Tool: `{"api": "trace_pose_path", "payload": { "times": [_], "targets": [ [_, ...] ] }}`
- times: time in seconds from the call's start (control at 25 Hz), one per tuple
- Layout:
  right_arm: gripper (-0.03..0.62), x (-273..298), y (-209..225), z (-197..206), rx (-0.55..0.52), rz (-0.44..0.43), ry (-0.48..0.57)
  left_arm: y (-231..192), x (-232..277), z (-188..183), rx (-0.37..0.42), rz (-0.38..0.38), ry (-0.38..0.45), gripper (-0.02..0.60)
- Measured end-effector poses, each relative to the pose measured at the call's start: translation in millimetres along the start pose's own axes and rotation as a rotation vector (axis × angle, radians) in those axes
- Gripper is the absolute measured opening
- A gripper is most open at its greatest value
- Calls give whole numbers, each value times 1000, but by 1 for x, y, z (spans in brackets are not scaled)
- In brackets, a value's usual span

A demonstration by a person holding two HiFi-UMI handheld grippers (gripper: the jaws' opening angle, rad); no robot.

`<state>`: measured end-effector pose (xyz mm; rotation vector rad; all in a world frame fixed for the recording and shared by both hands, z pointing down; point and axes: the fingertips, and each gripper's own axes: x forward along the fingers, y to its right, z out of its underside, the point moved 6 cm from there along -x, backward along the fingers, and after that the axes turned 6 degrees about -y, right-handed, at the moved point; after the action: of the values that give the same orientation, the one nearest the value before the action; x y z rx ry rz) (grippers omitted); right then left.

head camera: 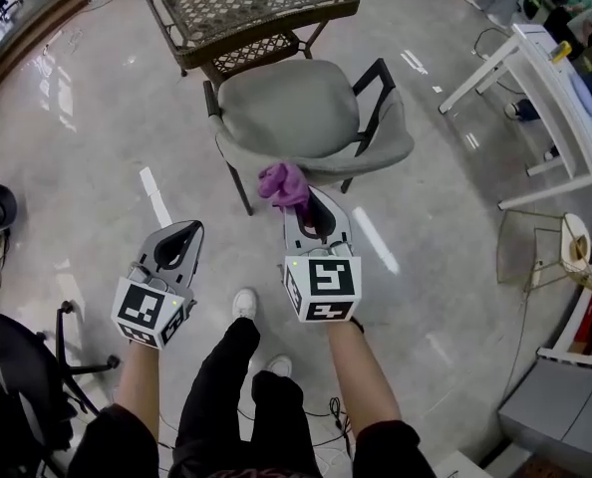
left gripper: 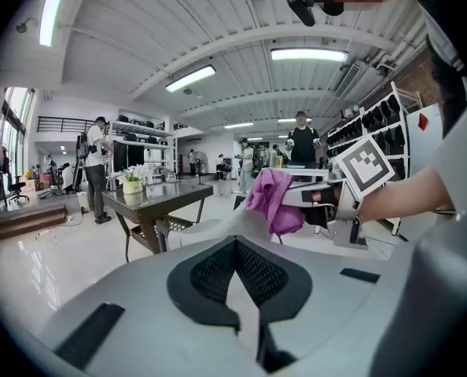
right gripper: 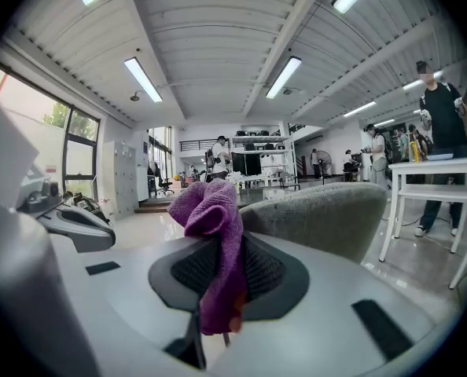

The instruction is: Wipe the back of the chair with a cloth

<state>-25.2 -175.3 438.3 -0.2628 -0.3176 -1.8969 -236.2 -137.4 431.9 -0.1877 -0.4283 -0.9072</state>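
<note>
Black and spindly, a wheeled office chair [head camera: 22, 366] sits at the near left, well apart from the work. Just right of it the left gripper [head camera: 184, 235] hangs over the glossy floor with its jaws drawn together on nothing, clear of all furniture. Right of that, the grey upholstered tub chair with black metal arms [head camera: 296, 108] faces a far wicker table with a glass top [head camera: 246, 8], so its curved back is turned toward the person. The right gripper [head camera: 312, 203] has its jaws pinched on a crumpled purple cloth [head camera: 282, 183], which bunches up above the tips at the back's near edge; whether it touches the fabric yet I cannot tell. Wiping looks about to start. The pinch takes only a fold, so dragging across rough upholstery may pull the cloth free, or let the hard jaw tips rub the chair instead. With the left gripper not bracing it, the chair may also slide on the smooth floor. A white table [head camera: 560, 88] stands at the far right.
</note>
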Motion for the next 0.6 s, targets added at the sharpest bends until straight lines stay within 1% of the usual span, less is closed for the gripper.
{"api": "trace_pose_path", "payload": {
  "times": [0.24, 0.48, 0.6],
  "targets": [
    [81, -7, 28, -2, -3, 38, 18, 12, 17, 10, 6, 31, -30, 9],
    [81, -30, 72, -3, 21, 120, 14, 38, 39, -1, 6, 93, -43, 9],
    [83, -36, 100, -6, 15, 163, -1, 48, 50, -4, 32, 119, -49, 9]
  ]
}}
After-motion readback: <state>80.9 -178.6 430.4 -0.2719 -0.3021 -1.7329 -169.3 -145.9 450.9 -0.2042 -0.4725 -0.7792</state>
